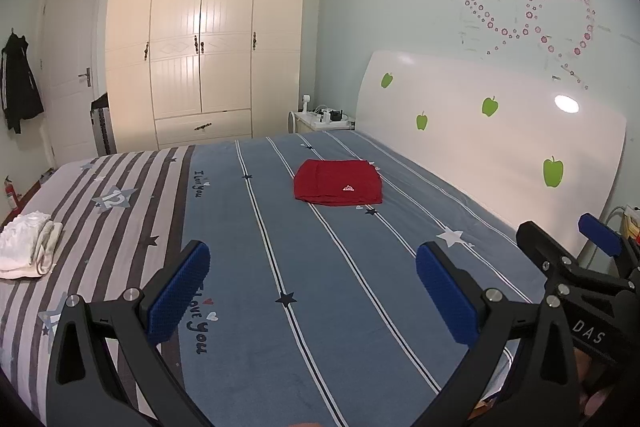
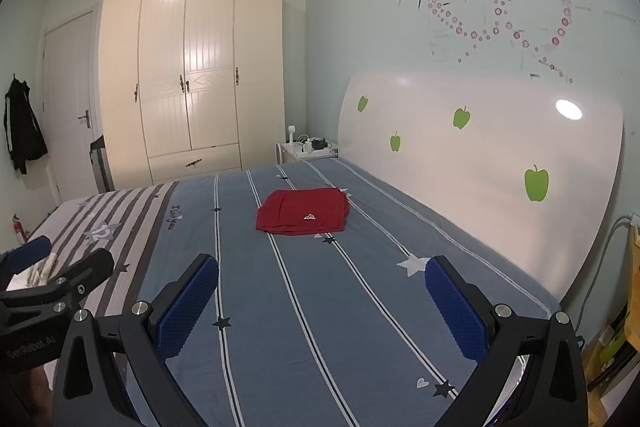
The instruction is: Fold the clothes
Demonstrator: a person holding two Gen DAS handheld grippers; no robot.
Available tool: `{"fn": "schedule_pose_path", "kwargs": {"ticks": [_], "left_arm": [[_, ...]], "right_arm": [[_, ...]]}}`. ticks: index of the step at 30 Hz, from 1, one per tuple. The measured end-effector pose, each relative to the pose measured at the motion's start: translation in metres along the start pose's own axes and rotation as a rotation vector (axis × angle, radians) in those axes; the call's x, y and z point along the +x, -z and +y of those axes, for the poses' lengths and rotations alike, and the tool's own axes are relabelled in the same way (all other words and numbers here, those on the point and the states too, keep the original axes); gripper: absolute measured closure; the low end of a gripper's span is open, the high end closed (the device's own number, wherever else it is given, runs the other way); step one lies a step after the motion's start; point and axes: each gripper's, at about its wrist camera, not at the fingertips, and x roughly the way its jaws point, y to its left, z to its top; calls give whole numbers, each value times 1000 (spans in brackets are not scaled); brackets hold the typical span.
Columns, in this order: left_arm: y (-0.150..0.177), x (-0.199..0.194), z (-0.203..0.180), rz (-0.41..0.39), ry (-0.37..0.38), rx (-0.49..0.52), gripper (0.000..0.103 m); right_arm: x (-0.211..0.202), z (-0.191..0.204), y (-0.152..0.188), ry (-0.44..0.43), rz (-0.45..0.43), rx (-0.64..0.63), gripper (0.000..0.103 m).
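A folded red garment (image 1: 338, 188) with a small white logo lies on the blue striped bed sheet (image 1: 320, 287), toward the headboard; the right wrist view shows the red garment (image 2: 303, 211) too. A pile of white clothes (image 1: 28, 245) rests on the grey-striped part at the left edge. My left gripper (image 1: 314, 291) hovers open over the near part of the bed, nothing between its blue pads. My right gripper (image 2: 322, 307) is open as well, beside the left one and well short of the red garment. Each gripper shows at the edge of the other's view.
A white headboard (image 1: 500, 131) with green apple stickers runs along the right side. A cream wardrobe (image 1: 204, 39) stands beyond the bed's far end, a nightstand (image 1: 320, 121) with chargers beside it. A dark jacket (image 1: 18, 83) hangs by the door at left.
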Motion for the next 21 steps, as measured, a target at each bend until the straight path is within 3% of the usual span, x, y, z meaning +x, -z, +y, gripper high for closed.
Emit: {"fn": "schedule_pose_path", "kwargs": {"ticks": [21], "left_arm": [[-9, -5, 0, -16, 4, -5, 1]], "right_arm": [[-6, -3, -6, 6, -20, -9, 1]]}}
